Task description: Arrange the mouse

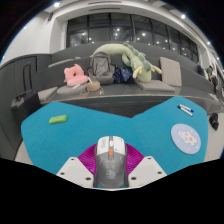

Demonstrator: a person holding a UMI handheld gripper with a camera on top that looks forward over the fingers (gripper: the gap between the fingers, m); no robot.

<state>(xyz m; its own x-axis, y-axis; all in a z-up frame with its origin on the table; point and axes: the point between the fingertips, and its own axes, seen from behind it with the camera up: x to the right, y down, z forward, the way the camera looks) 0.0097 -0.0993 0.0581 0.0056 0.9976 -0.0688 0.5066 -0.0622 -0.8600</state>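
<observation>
A grey and white computer mouse (110, 160) with an orange wheel sits between my two fingers, its nose pointing away from me. My gripper (111, 166) is shut on the mouse, the magenta pads (90, 157) pressing on both of its sides. The mouse is held over the near edge of a teal desk mat (90, 128) on the table.
On the teal mat lie a small green block (58, 119) to the left and a round white coaster (186, 137) with a pen (185, 109) to the right. Beyond the mat, a grey table (120, 95) holds plush toys (128, 58), a backpack (101, 67) and a box (171, 70).
</observation>
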